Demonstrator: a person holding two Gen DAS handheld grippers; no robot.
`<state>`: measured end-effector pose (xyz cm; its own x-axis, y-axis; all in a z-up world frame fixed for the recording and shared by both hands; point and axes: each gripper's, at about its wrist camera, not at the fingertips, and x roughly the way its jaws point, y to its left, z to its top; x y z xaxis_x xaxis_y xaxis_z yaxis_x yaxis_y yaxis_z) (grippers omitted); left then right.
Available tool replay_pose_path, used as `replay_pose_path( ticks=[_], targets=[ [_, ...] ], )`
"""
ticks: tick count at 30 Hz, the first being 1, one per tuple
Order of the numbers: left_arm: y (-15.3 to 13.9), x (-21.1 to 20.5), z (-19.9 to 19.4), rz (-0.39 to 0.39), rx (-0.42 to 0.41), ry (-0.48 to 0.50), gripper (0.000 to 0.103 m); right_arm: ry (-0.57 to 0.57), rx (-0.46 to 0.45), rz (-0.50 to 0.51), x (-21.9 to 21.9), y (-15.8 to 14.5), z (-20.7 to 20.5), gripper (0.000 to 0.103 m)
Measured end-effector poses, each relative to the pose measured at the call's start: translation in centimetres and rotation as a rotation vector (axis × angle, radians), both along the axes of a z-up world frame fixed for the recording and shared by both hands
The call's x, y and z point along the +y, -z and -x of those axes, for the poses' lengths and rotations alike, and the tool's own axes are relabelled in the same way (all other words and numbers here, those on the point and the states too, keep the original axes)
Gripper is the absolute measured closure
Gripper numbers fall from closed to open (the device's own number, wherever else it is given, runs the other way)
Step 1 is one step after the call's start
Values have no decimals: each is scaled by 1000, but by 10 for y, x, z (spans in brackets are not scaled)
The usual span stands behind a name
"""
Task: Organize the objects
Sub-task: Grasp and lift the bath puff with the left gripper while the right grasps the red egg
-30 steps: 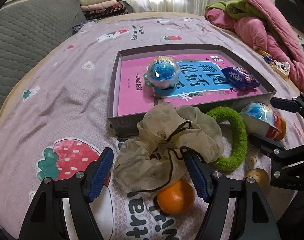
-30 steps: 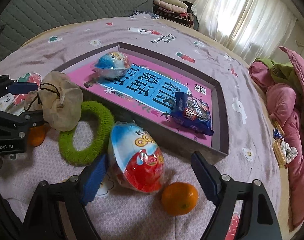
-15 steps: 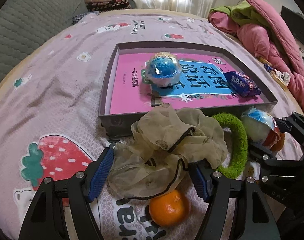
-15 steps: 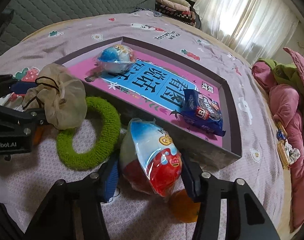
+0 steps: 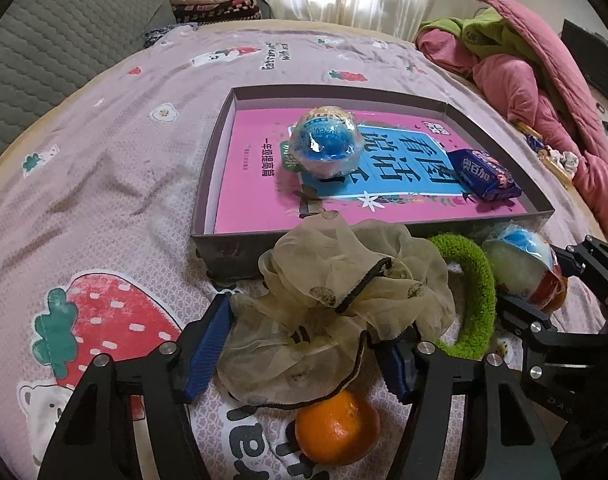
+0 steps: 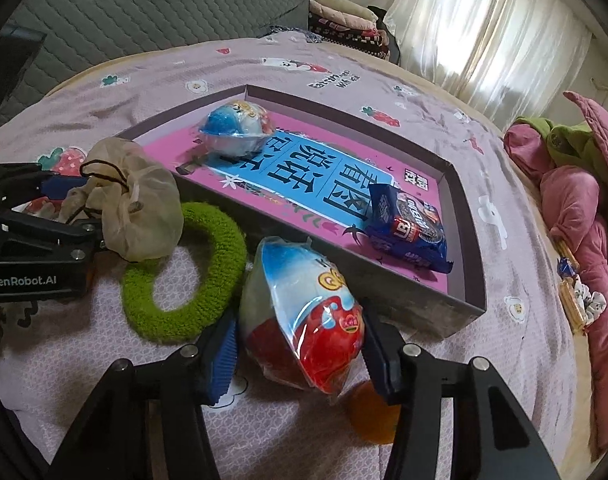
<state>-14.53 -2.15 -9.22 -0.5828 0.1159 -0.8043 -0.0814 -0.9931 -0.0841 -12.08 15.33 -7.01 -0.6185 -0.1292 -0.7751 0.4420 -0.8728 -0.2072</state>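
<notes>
Left gripper (image 5: 304,344): jaws closing around pouch (image 5: 336,292) (sheer beige, black drawstring), blue pads at both flanks, fabric bunched between; firm squeeze or not, can't tell. Pouch on bedspread (image 5: 103,168) just in front of tray (image 5: 207,184), touching green ring (image 5: 476,292) on its right. Orange (image 5: 338,428) under pouch's near edge, between the fingers.

Right gripper (image 6: 299,344): clamped on toy egg (image 6: 304,312) (blue/white top, red bottom, in plastic wrap), pads pressed on both sides. Egg beside tray's (image 6: 468,248) near wall, next to ring (image 6: 187,276). 2nd orange (image 6: 372,420) partly hidden behind right finger.

In tray, on pink book (image 6: 344,184): another wrapped egg (image 6: 235,128) and cookie pack (image 6: 412,228), well apart.
</notes>
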Motion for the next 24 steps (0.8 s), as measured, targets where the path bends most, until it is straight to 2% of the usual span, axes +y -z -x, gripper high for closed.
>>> replay_pose_path(
  ticks=[3, 6, 10, 12, 14, 24],
  targets=[
    [0, -2, 0, -3, 0, 0, 40, 9, -8, 22, 3, -1, 1, 49],
    [-1, -3, 1, -18, -3, 4, 58, 15, -8, 41, 5, -3, 0, 49],
    [-1, -3, -1, -23, -2, 8, 68, 19, -8, 58, 7, -5, 0, 49],
    [-2, -3, -1, -34, -2, 11, 82, 20, -8, 63, 8, -6, 0, 49],
    [-3, -4, -2, -44, -4, 17, 87, 21, -10, 68, 8, -6, 0, 49],
    [-11, -2, -8, -60, 4, 31, 89, 29, -9, 128, 14, -11, -3, 49]
  ],
)
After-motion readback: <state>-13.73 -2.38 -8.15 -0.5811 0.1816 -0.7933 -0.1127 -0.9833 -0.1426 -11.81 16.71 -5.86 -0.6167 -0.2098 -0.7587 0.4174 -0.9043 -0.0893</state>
